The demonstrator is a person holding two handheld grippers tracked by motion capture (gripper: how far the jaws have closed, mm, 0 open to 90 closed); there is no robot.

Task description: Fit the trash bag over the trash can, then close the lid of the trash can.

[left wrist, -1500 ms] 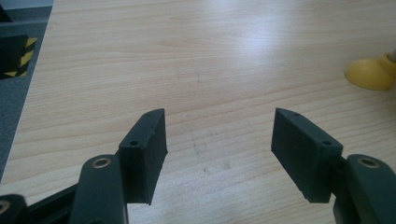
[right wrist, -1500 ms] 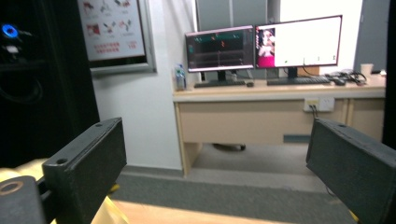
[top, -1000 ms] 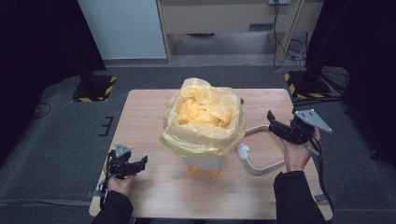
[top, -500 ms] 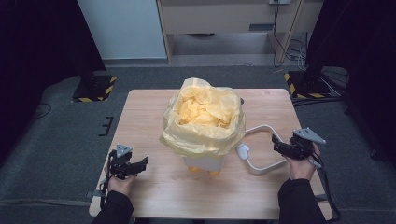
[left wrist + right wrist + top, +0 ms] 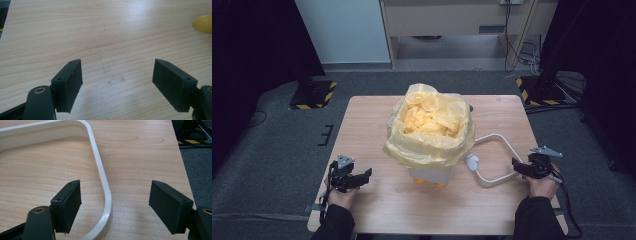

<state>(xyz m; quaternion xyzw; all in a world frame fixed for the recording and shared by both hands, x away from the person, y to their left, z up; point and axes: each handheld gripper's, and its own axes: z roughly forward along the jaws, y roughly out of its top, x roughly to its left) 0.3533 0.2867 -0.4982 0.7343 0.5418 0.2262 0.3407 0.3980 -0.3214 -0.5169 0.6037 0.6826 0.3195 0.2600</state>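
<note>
Found the left gripper low over the table near its front left corner, well apart from everything else. In the left gripper view, noted its jaws spread wide over bare wood, with nothing between them and only a yellow edge at the far right, too cropped to tell whether bag or foot.

At the table's middle, saw the small white bin standing upright, lined with a puffed yellow bag that draped over the rim and hid most of the wall. Could not make out what lay inside under the crumpled plastic.

Right of the bin, traced the white handle lying flat on the wood as a loop, its long side running away from the person, its closed bend nearest the right gripper. Judged this hand far the nearer one, with the loop lying straight ahead of its tips.

In the right gripper view, saw the handle passing between the jaws, closer to the left one and touching neither. Noted those jaws had just been closing, yet gripped nothing so far. Lost the handle's joint to the bin behind the bag's overhang, apart from a white knob.
</note>
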